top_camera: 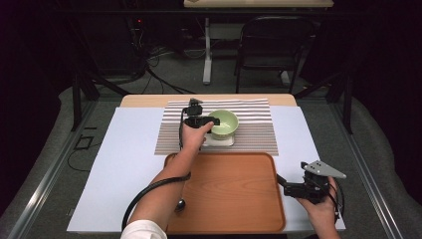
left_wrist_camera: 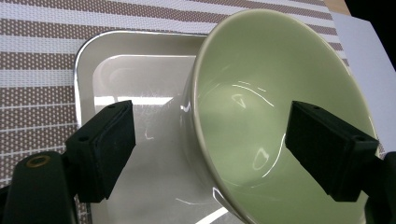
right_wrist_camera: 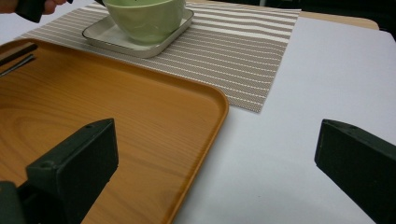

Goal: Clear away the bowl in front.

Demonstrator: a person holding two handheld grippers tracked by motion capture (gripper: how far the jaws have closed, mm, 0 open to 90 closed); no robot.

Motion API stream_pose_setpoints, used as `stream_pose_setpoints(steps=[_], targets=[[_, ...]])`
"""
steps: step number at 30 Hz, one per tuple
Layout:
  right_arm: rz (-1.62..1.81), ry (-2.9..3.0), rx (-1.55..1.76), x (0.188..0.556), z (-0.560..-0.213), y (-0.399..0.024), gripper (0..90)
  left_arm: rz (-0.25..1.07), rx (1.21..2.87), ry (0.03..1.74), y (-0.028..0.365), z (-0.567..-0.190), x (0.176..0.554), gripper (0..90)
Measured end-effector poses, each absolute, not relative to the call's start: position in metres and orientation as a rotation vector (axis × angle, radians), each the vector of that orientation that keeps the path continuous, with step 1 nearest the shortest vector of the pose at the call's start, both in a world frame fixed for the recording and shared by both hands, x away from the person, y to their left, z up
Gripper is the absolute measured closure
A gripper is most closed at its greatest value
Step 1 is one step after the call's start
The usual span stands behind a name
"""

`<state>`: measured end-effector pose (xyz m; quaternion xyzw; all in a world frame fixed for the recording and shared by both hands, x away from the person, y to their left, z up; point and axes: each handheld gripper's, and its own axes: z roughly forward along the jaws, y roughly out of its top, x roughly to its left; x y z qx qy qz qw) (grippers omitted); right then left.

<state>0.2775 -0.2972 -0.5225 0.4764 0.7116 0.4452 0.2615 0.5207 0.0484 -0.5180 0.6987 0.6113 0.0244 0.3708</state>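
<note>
A pale green bowl is seen on a small white square dish, which lies on a brown and white striped placemat at the far part of the worktop. The bowl is tilted on the dish, with its opening turned toward the left claw.

The left claw is placed over the near-left rim of the bowl. In the left gripper view one jaw is seen outside the bowl wall, above the dish, and the other jaw inside the bowl. The rim stands between the two pads, but a clear gap is seen on each side of the wall, so the claw is wide and the bowl is not pressed.

The right claw is held above the right edge of the worktop, just beside the right rim of an orange wooden tray, and well apart from the bowl. Its jaws are spread wide and nothing is held between them; in the right gripper view only the tray corner and the white sheet are seen between them.

The tray lies near the person, just in front of the placemat.
</note>
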Motion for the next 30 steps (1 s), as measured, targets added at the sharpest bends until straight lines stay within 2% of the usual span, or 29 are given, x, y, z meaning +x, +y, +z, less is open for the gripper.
stream_pose_setpoints(steps=[8, 11, 14, 19, 20, 22, 30], targets=[[1.191, 1.927, 1.287, 0.278, -0.524, -0.297, 0.0, 0.041, 1.776, 1.583, 0.044, -0.525, 0.521, 22.5], [1.196, 1.929, 1.28, 0.278, -0.524, -0.297, 0.0, 0.037, 1.756, 1.601, 0.043, -0.528, 0.521, 30.4], [1.194, 1.935, 1.271, 0.278, -0.524, -0.297, 0.0, 0.029, 1.743, 1.612, 0.044, -0.529, 0.521, 33.6], [1.194, 1.937, 1.266, 0.277, -0.524, -0.297, 0.0, 0.027, 1.742, 1.627, 0.044, -0.533, 0.522, 33.6], [1.194, 1.937, 1.266, 0.277, -0.524, -0.297, 0.0, 0.027, 1.742, 1.627, 0.044, -0.533, 0.522, 45.2], [1.195, 1.925, 1.265, 0.277, -0.524, -0.297, 0.0, 0.011, 1.732, 1.617, 0.044, -0.534, 0.522, 48.0], [1.196, 1.927, 1.266, 0.277, -0.524, -0.297, 0.0, 0.009, 1.739, 1.622, 0.043, -0.536, 0.522, 49.9]])
